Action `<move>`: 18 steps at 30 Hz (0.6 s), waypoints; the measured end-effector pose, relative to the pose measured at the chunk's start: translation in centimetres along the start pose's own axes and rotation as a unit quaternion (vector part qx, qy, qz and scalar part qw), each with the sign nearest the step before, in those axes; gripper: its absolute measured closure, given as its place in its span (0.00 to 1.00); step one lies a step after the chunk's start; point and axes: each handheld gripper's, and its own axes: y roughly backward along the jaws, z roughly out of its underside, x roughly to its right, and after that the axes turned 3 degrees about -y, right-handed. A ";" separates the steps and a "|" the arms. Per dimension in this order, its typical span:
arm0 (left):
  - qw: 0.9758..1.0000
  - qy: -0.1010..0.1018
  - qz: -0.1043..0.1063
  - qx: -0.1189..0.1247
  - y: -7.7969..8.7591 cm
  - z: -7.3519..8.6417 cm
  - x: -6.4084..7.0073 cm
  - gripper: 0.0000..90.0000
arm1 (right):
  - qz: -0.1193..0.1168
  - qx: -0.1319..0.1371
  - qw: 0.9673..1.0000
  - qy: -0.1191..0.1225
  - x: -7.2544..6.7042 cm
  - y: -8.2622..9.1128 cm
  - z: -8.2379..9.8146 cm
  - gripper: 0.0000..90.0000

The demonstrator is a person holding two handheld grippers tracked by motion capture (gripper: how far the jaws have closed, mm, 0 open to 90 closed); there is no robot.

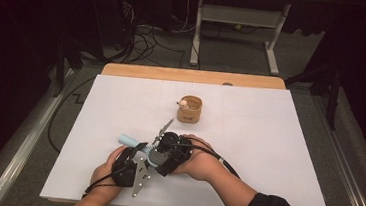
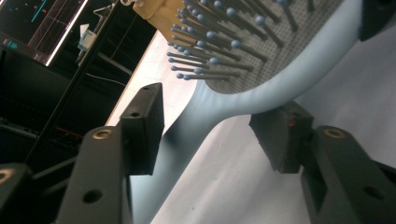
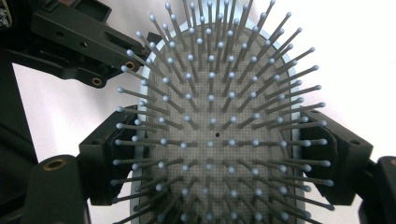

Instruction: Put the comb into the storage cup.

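1. Where my two hands meet near the front edge of the white surface [image 1: 266,155], I have the pale blue paddle hairbrush with grey ball-tipped bristles [image 1: 152,155] between both tools.
2. My right gripper [image 3: 219,154] grips the brush head: its jaws press on the two long sides of the oval head, bristles standing up toward the camera.
3. My left gripper [image 2: 210,130] sits at the brush's neck, where the head narrows into the handle. Its jaws stand half apart on either side of the neck; the left jaw lies against the handle, while the right one sits just under the head's edge, and I cannot tell whether it touches.
4. In the high view the brush handle [image 1: 128,140] points to the far left, beyond the left gripper [image 1: 128,166], with the right gripper [image 1: 172,149] just to its right.
5. A small round wooden cup [image 1: 190,109] with a little figure at its rim stands farther out, well apart from the brush.
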 end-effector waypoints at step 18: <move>0.999 -0.030 -0.027 -0.004 0.0 -0.2 0.5 0.62 | -0.001 0.001 1.000 -0.003 0.0 0.3 -0.2 0.23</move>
